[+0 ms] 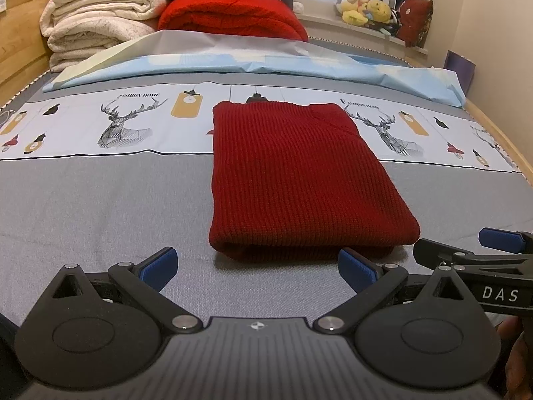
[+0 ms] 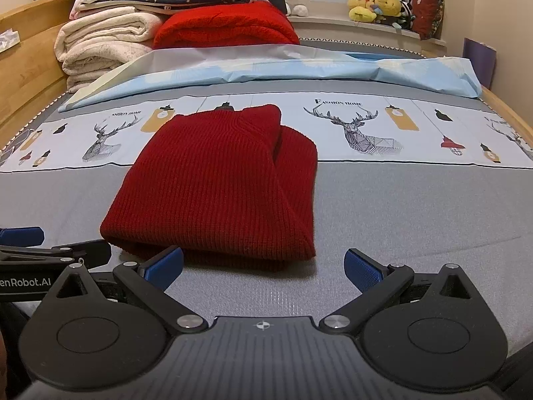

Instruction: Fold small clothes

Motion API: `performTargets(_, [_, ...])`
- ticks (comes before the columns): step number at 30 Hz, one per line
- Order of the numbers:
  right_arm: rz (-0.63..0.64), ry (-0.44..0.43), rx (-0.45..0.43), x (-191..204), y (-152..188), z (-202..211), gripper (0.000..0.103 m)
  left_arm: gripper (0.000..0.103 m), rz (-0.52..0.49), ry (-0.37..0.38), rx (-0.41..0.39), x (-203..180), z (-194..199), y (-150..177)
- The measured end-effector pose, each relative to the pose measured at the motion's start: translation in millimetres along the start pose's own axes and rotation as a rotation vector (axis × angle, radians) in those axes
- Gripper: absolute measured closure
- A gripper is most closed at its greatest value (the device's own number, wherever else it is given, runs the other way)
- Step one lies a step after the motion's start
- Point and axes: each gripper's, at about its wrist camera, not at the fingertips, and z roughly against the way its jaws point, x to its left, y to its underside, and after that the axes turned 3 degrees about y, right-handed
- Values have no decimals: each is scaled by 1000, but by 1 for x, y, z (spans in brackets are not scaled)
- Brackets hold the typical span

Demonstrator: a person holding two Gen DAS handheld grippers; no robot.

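A dark red knitted sweater (image 1: 293, 173) lies folded into a neat rectangle on the grey bed sheet (image 1: 100, 206). In the right wrist view the same sweater (image 2: 220, 183) shows a folded sleeve layer along its right side. My left gripper (image 1: 258, 266) is open just short of the sweater's near edge, its blue pads empty. My right gripper (image 2: 263, 266) is also open and empty, near the sweater's front right corner. Each gripper appears at the edge of the other's view: the right gripper (image 1: 493, 250), the left gripper (image 2: 33, 246).
A light blue folded sheet (image 1: 266, 63) lies across the bed behind the sweater. Stacked cream blankets (image 1: 96, 26) and a red blanket (image 1: 233, 16) sit at the back left. Plush toys (image 1: 366, 10) line the windowsill. Wooden bed frame (image 1: 20, 43) runs along the left.
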Motion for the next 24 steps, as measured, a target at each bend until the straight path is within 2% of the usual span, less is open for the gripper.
performTargets(24, [6, -1, 2, -3, 1, -1, 1, 1, 2, 2, 1, 1, -2, 1])
